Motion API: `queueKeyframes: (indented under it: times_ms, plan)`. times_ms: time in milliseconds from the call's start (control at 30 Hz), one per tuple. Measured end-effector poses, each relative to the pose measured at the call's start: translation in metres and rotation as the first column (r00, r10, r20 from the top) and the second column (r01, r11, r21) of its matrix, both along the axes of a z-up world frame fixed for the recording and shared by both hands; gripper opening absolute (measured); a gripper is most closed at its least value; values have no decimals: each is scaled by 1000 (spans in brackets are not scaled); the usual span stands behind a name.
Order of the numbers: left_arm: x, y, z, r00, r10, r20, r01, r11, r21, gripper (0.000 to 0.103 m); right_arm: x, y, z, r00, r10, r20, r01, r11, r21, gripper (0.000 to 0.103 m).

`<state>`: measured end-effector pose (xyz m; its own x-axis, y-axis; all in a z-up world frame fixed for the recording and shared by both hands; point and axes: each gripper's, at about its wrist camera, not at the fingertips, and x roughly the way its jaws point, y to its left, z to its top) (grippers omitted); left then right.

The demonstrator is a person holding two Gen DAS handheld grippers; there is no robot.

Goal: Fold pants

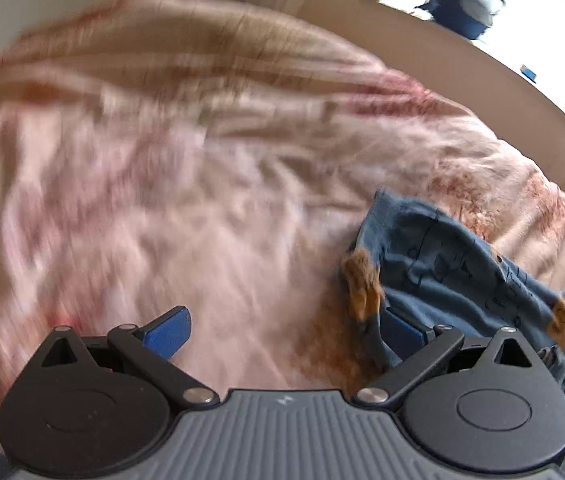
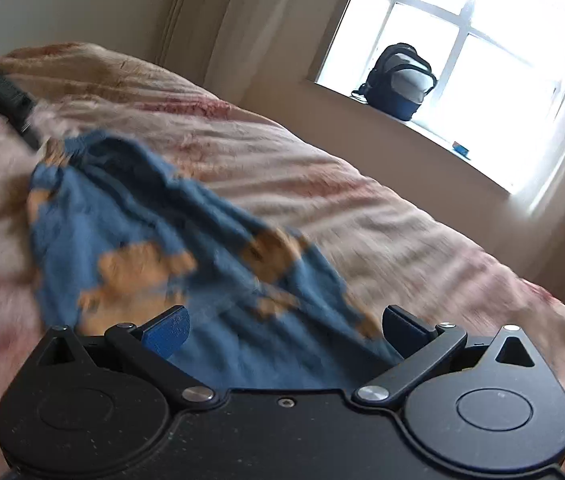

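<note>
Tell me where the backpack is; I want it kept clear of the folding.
The backpack sits on the windowsill beyond the bed, upper right in both wrist views, well apart from the pants.

Soft cloth pants (image 2: pixel 186 216), matt fabric bedspread (image 2: pixel 362 208)

Both wrist cameras ride low over the bed (image 1: pixel 170 184), facing the sill's backpack (image 2: pixel 400 80), sharing the pants (image 2: pixel 142 216).

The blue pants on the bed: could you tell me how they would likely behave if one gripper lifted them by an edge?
The blue pants lie crumpled in soft folds, so they would probably hang limp. They look thin, so likely light. On the rumpled bedspread they may drag rather than slide.
</note>
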<state>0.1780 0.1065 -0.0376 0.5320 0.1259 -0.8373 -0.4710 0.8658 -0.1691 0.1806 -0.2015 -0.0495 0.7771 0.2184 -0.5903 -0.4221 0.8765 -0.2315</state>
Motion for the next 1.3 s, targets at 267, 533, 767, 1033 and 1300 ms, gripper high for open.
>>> queueKeyframes:
  times_ms: [267,533,767,1033,1300]
  plan:
    - [-1,-8,-20,999,-34,-5,33,998,-52,103,123,57,0,917,281,-282,-215,946,243,102]
    - [-1,9,-22,989,16,145,8,986,-169,103,203,138,-1,676,598,-430,-474,800,368,98]
    - [6,2,-26,975,-99,197,137,971,-194,100,220,177,-12,495,738,-459,-621,669,407,66]
    - [12,25,-38,964,15,265,90,922,-378,73,225,162,-33,438,788,-433,-607,614,504,21]
    - [28,37,-63,968,107,229,31,850,-525,30,229,159,-42,445,792,-419,-572,611,547,22]
